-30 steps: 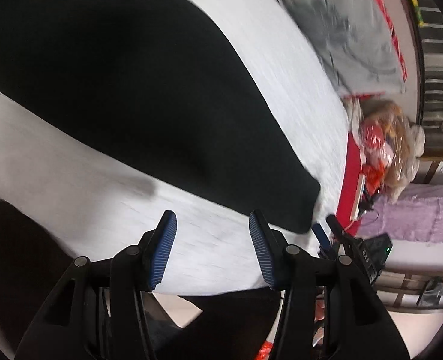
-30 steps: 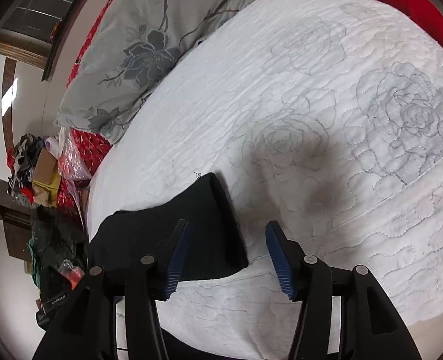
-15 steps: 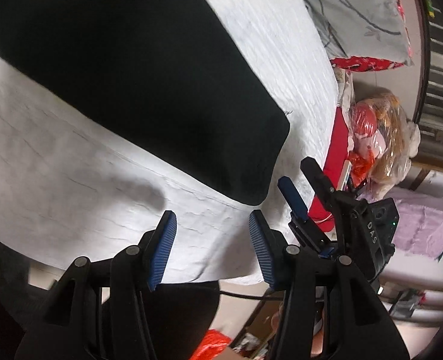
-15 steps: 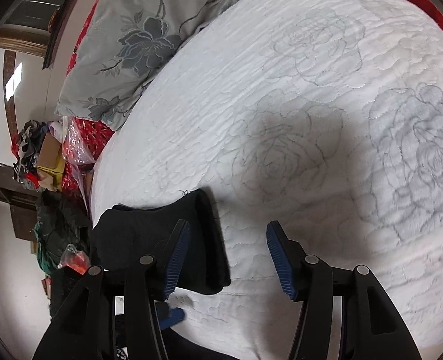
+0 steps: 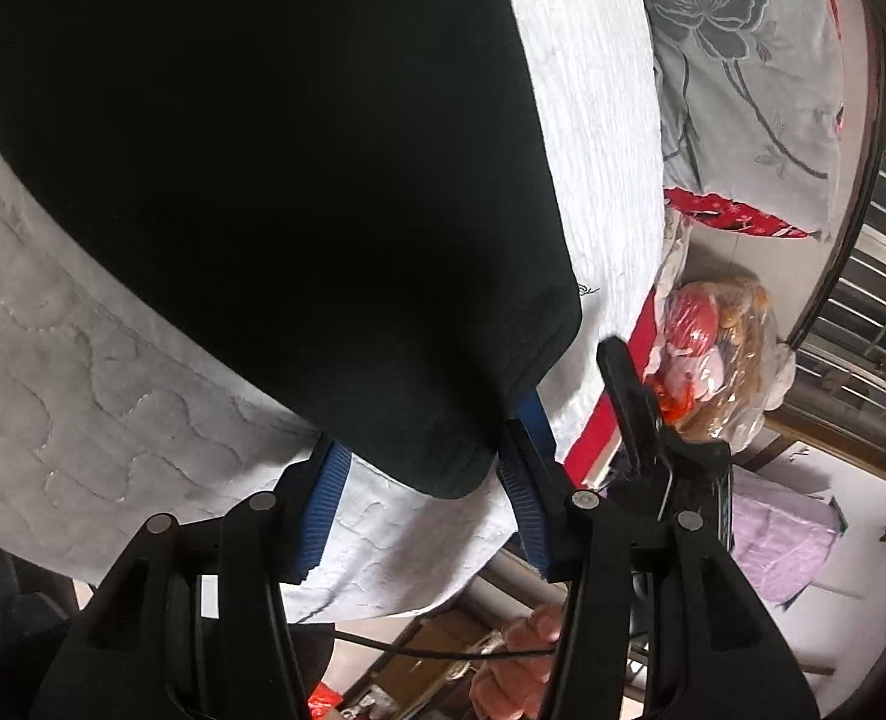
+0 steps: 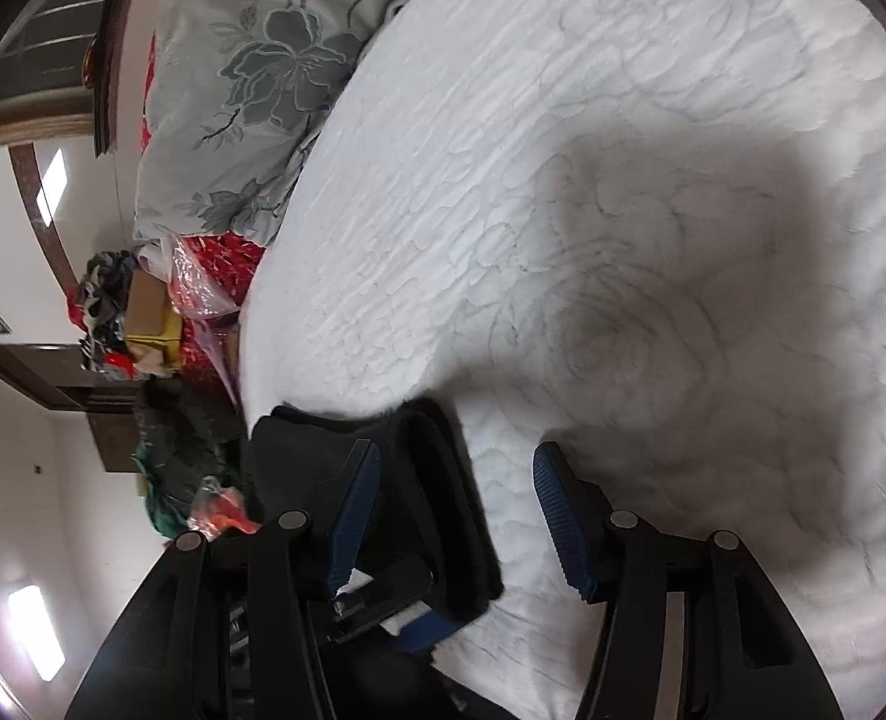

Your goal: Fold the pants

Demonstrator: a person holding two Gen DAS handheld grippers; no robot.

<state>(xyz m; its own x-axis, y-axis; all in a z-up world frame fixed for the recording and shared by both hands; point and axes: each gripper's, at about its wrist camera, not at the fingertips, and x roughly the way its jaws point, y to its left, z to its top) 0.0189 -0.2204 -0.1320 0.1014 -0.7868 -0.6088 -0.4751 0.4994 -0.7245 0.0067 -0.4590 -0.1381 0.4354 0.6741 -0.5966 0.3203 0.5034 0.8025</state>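
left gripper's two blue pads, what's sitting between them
In the left wrist view, the black pants' rounded end lies between the left gripper pads, over the white quilt.

The pants (image 5: 275, 192) are showing as plain black, with no print. The bedcover (image 6: 562, 192) beneath is showing white, quilted with wavy stitch lines and pale grey rose outlines. The pillow (image 5: 748, 78) is displaying light grey fabric with darker grey flowers and thin dark stems. A red sheet (image 5: 598, 438) is showing at the bed edge. Both the left claw (image 5: 419, 492) and the right claw (image 6: 454, 516) are presenting black frames with ribbed blue pads (image 6: 553, 516).
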